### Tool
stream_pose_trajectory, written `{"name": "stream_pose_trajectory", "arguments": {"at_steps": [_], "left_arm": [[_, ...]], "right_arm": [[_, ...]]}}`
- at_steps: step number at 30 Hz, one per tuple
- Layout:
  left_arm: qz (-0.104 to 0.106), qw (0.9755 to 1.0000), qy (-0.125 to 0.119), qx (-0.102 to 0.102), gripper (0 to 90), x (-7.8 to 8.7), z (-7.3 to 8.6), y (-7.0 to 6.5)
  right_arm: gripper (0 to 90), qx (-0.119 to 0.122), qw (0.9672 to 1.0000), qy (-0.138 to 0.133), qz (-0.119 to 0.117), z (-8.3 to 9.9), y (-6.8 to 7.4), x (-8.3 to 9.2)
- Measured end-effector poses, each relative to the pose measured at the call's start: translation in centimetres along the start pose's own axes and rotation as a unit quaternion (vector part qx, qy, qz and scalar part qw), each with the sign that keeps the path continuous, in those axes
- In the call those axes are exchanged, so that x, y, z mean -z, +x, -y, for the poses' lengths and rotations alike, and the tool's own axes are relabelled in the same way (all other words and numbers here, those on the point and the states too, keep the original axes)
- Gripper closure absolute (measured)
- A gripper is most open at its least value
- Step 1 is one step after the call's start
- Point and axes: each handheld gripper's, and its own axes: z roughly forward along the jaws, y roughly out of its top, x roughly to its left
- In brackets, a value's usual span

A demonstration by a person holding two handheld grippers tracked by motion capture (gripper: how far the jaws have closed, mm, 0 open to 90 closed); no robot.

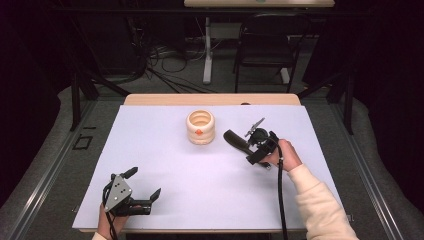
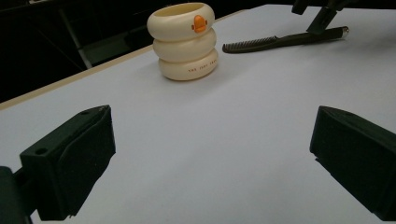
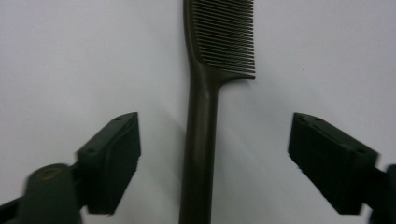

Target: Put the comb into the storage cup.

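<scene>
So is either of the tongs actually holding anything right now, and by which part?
Nothing is held. The right tongs straddle the handle of the black comb lying on the table, jaws apart from it on both sides. The left tongs are open over bare table.

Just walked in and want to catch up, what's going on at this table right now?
A person is working with a tool in each hand. The right tool is poised over a black comb lying flat on the white table cover, its jaws open on either side of the handle, not gripping it. The left tool rests open near the front edge, holding nothing. A cream ringed cup with an orange mark stands upright in the middle, apart from the comb.
</scene>
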Motion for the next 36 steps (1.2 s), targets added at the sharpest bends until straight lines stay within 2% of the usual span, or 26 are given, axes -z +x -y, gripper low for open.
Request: {"name": "stream_pose_trajectory", "arguments": {"at_steps": [9,15,18,23,24,29,30,31,36], "left_arm": [[0.004,1.0000,0.002,0.000,0.3,-0.1,0.0,0.0],[0.006,1.0000,0.006,0.002,0.3,-0.1,0.0,0.0],[0.006,1.0000,0.007,0.003,0.3,-0.1,0.0,0.0],[0.006,1.0000,0.006,0.003,0.3,-0.1,0.1,0.0],[0.006,1.0000,0.006,0.003,0.3,-0.2,0.1,0.0],[0.007,1.0000,0.005,0.004,0.3,-0.2,0.1,0.0],[0.007,0.9999,0.006,0.005,0.3,-0.2,0.1,0.0],[0.007,0.9999,0.007,0.006,0.3,-0.2,0.1,0.0],[0.008,0.9999,0.006,0.005,0.3,-0.2,0.1,0.0]], "right_arm": [[52.6,0.025,0.9991,0.035,-0.007,-1.6,0.3,-0.9],[61.7,0.036,0.9975,0.060,-0.011,-2.5,0.5,-1.4],[64.1,0.041,0.9963,0.075,-0.009,-2.9,0.6,-1.7],[65.5,0.033,0.9953,0.091,-0.008,-3.1,0.6,-2.2],[65.5,0.040,0.9951,0.091,-0.006,-3.2,0.5,-2.3],[67.7,0.022,0.9945,0.102,-0.009,-3.2,0.5,-2.9],[68.2,0.028,0.9937,0.108,-0.007,-3.2,0.4,-2.9],[68.5,0.018,0.9939,0.109,-0.008,-3.2,0.5,-3.1],[71.5,0.006,0.9937,0.111,-0.014,-3.2,0.3,-3.3]]}}
